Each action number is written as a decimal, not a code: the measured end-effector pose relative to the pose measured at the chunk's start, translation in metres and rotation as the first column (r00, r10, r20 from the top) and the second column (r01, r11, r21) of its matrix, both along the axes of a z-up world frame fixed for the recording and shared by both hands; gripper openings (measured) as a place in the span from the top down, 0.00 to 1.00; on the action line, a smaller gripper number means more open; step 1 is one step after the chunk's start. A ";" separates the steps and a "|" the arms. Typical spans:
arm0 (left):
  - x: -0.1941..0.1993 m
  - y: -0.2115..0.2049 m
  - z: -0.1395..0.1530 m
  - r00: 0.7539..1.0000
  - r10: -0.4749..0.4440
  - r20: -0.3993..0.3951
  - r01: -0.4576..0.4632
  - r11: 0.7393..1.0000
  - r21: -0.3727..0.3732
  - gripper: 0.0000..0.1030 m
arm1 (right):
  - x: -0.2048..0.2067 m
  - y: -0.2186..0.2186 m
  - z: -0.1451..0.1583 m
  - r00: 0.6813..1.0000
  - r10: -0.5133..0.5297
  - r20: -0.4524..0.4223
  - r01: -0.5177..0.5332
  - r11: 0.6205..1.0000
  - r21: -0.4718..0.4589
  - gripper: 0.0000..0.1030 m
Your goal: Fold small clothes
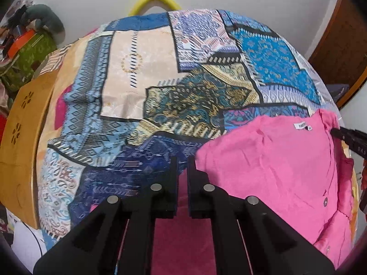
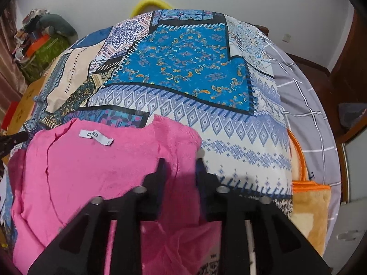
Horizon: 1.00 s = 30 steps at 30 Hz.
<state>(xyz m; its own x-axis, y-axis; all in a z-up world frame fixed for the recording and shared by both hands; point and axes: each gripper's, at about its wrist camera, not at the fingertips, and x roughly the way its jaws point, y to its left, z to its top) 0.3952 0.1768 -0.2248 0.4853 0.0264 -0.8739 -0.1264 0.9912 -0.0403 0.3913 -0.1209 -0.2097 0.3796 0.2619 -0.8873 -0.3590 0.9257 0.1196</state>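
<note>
So the biggest thing in shot was the patchwork bedspread (image 1: 165,87), blues and creams, covering pretty much the whole work surface. Its far half was bare fabric in both views, so loads of open room up there. On the left edge it ran right up against a wooden board (image 1: 20,142) with flower cut-outs, and on the right it gave way to a grey checked sheet (image 2: 305,105), with an orange-trimmed plush blanket (image 2: 309,208) lying at that corner.

The pink shirt (image 1: 270,167) lay on the near right part of the spread, inside-out-ish, with its white neck label (image 2: 96,137) facing up and the button edge running down its right side in the left view. Its top hem sat well inside the bedspread, not near any drop-off.

The left gripper (image 1: 182,167) was at the shirt's left edge, jaws nearly closed, with pink cloth showing in the narrow gap between them. The right gripper (image 2: 179,167) sat at the shirt's other top corner, jaws partly spread with pink fabric bunched loosely between them; I couldn't tell if the pads were actually pressing on it.
</note>
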 end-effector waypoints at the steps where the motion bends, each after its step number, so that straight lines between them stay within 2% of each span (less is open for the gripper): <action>1: -0.002 0.003 0.004 1.000 0.008 0.009 -0.008 1.000 -0.003 0.93 | -0.003 -0.001 0.005 1.000 0.001 0.011 -0.001 1.000 0.000 0.68; 4: -0.017 0.018 0.021 0.998 0.045 0.044 -0.045 0.999 -0.001 0.82 | -0.014 -0.001 0.022 0.999 0.012 0.048 -0.013 1.000 0.006 0.63; 6: -0.028 0.026 0.031 0.996 0.065 0.069 -0.066 0.998 0.010 0.64 | -0.021 0.001 0.033 0.998 0.021 0.065 -0.022 1.000 0.019 0.62; 8: -0.041 0.035 0.041 0.992 0.085 0.090 -0.088 0.996 0.032 0.50 | -0.028 0.004 0.045 0.997 0.032 0.076 -0.035 0.999 0.041 0.62; 9: -0.049 0.040 0.046 0.991 0.092 0.099 -0.096 0.995 0.040 0.47 | -0.032 0.006 0.051 0.996 0.037 0.080 -0.041 0.998 0.050 0.62; 10: -0.054 0.044 0.048 0.990 0.098 0.102 -0.102 0.994 0.042 0.47 | -0.035 0.009 0.055 0.995 0.041 0.086 -0.046 0.997 0.056 0.61; 12: -0.065 0.054 0.051 0.989 0.116 0.093 -0.120 0.992 0.039 0.46 | -0.045 0.015 0.064 0.993 0.056 0.107 -0.063 0.996 0.064 0.51; 14: -0.077 0.063 0.051 0.988 0.132 0.079 -0.135 0.990 0.034 0.44 | -0.054 0.022 0.069 0.989 0.067 0.131 -0.076 0.995 0.065 0.46; 17: -0.091 0.073 0.042 0.987 0.154 0.046 -0.156 0.987 0.033 0.43 | -0.066 0.033 0.072 0.987 0.090 0.135 -0.098 0.994 0.057 0.46; 22: -0.107 0.085 0.016 0.983 0.179 -0.024 -0.180 0.984 -0.008 0.43 | -0.083 0.051 0.067 0.986 0.122 0.114 -0.129 0.990 0.055 0.46; 27: -0.117 0.102 -0.013 0.969 0.230 -0.093 -0.240 0.965 -0.110 0.43 | -0.096 0.070 0.057 0.981 0.173 0.089 -0.177 0.983 0.047 0.46; 30: -0.118 0.110 -0.028 0.961 0.247 -0.125 -0.270 0.936 -0.227 0.43 | -0.100 0.080 0.050 0.978 0.193 0.074 -0.197 0.979 0.043 0.46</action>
<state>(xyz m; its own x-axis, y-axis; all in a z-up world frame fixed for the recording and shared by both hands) 0.2771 0.2872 -0.2529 0.4062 -0.0754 -0.9107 -0.3913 0.8862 -0.2479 0.2909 -0.0405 -0.1597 0.3769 0.3805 -0.8445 -0.5410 0.8305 0.1327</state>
